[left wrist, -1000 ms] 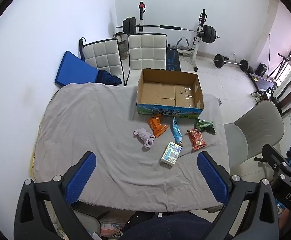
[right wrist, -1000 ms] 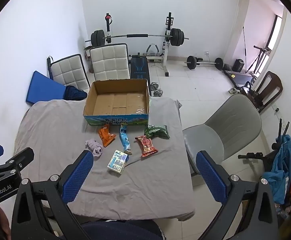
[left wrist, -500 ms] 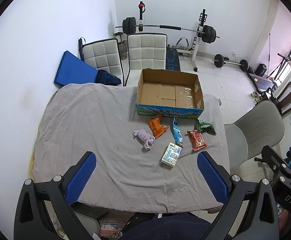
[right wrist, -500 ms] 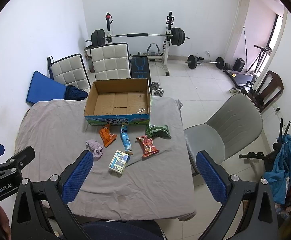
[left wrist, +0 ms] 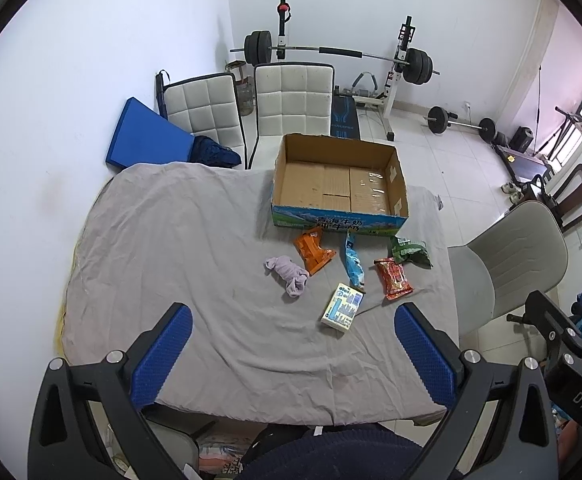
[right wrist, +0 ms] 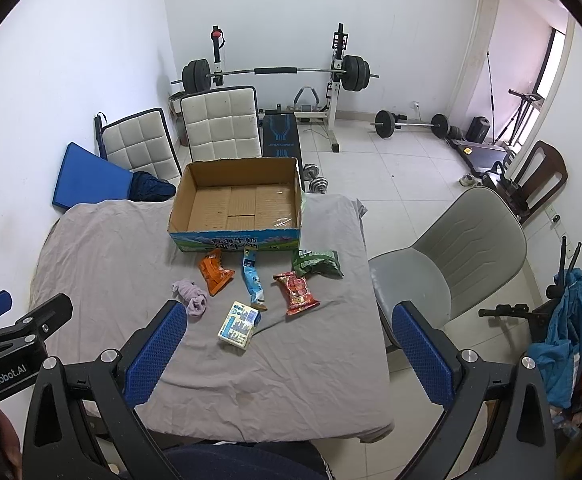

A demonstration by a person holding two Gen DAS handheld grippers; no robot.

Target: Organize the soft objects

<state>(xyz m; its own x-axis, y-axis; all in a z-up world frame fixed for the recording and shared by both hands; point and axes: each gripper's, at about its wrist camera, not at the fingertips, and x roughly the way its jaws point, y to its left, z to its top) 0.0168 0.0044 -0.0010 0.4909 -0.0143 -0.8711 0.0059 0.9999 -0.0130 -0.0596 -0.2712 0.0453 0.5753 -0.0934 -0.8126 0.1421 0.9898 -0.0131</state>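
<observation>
An empty cardboard box (left wrist: 339, 184) (right wrist: 239, 204) stands at the far side of the grey-clothed table (left wrist: 163, 240) (right wrist: 111, 248). In front of it lie an orange packet (left wrist: 313, 249) (right wrist: 214, 272), a blue packet (left wrist: 353, 263) (right wrist: 253, 281), a green packet (left wrist: 410, 251) (right wrist: 315, 262), a red packet (left wrist: 393, 278) (right wrist: 296, 293), a lilac cloth (left wrist: 289, 274) (right wrist: 192, 296) and a white-blue carton (left wrist: 342, 306) (right wrist: 240, 323). My left gripper (left wrist: 291, 356) and right gripper (right wrist: 287, 352) are both open and empty, held high above the table's near edge.
Two white padded chairs (left wrist: 291, 100) and a blue mat (left wrist: 143, 140) stand behind the table. A grey chair (right wrist: 463, 252) stands at the right side. A barbell rack (right wrist: 275, 72) and weights are at the back wall.
Both grippers have drifted slightly; the view shifts a little. Nothing on the table has moved.
</observation>
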